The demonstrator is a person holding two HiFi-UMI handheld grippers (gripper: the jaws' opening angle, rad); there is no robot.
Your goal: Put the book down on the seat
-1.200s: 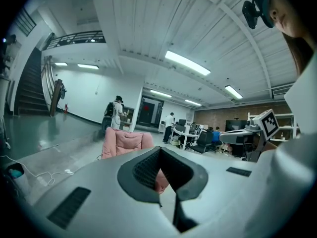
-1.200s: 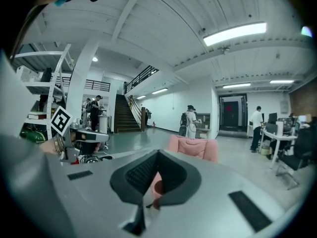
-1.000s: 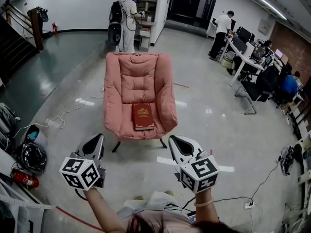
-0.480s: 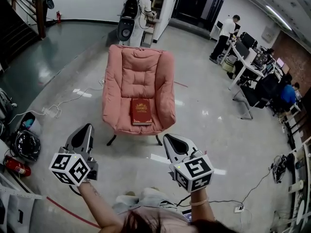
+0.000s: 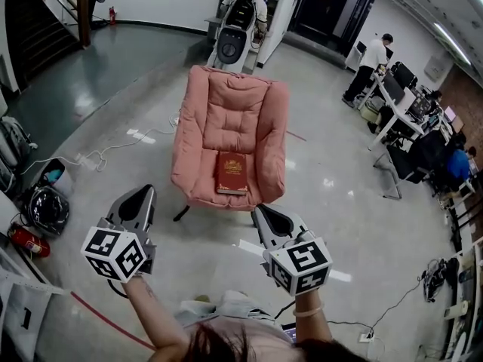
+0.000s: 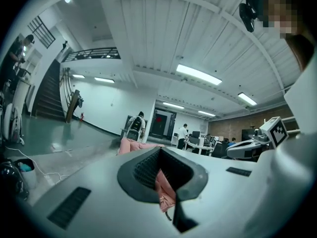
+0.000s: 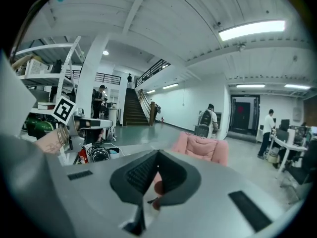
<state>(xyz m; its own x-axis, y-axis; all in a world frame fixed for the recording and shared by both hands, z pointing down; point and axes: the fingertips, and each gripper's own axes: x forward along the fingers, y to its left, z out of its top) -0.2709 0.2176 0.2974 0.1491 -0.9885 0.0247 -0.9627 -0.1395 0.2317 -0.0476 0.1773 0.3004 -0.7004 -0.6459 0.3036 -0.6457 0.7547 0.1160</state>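
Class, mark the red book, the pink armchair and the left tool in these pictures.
red book (image 5: 231, 173), head view, middle of its cover.
pink armchair (image 5: 235, 111), head view, on the backrest cushion.
left tool (image 5: 143, 191), head view, at its shut tips.

Open-plan office hall, glossy grey floor (image 5: 113, 74), desks (image 5: 389, 100) with monitors far ahead and to the right of the right gripper (image 5: 264, 216), staircase (image 5: 41, 21) far ahead, left of the left gripper (image 5: 142, 198), ceiling strip lights (image 6: 198, 75)

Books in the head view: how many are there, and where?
1. The red book lies flat on the pink armchair's seat cushion, toward its front edge, cover up. Any others around the far desks would be too small to tell.
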